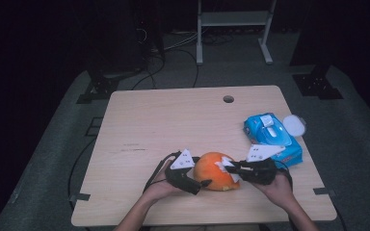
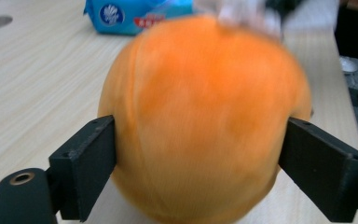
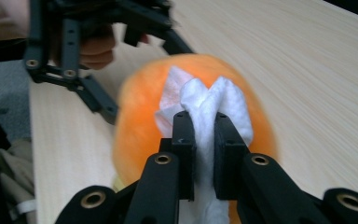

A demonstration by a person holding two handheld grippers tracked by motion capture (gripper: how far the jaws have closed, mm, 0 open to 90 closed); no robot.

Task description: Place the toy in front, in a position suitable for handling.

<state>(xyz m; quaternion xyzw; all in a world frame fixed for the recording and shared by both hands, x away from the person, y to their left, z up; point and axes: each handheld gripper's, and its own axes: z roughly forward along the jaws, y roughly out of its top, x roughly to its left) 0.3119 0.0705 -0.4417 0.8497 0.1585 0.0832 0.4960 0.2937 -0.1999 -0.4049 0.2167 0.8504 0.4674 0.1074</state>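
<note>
Orange ball: your round orange ball (image 1: 213, 171) sits on the wooden table (image 1: 173, 125) near the front edge, at about 6 o'clock from the table's middle, between your two hands. In both gripper views it looks blurred.

Left gripper: your left gripper (image 1: 198, 185) is at 9 o'clock of the ball. In the left gripper view (image 2: 196, 163) its jaws stand wide, one on each flank of the ball, right against its surface. They have just been opening, with the ball between them. From the blurred picture you cannot tell whether the pads press on it.

Right gripper: your right gripper (image 1: 229, 169) comes in from 3 o'clock of the ball. In the right gripper view (image 3: 204, 140) its jaws are clenched on a bunched white wipe (image 3: 209, 105).

White wipe: it lies against the top of the ball, on the side facing your right hand (image 1: 278, 186).

Left hand: your left hand (image 1: 160, 186) rests low at the front edge, at 9 o'clock of the ball.

Wet-wipe pack: a blue pack of wet wipes (image 1: 271, 136) with its white lid flipped open lies at about 1 o'clock of the ball, near the table's right edge.

Cable hole: a round hole (image 1: 228, 99) sits near the far edge, at 12 o'clock of the ball, well apart from it.
</note>
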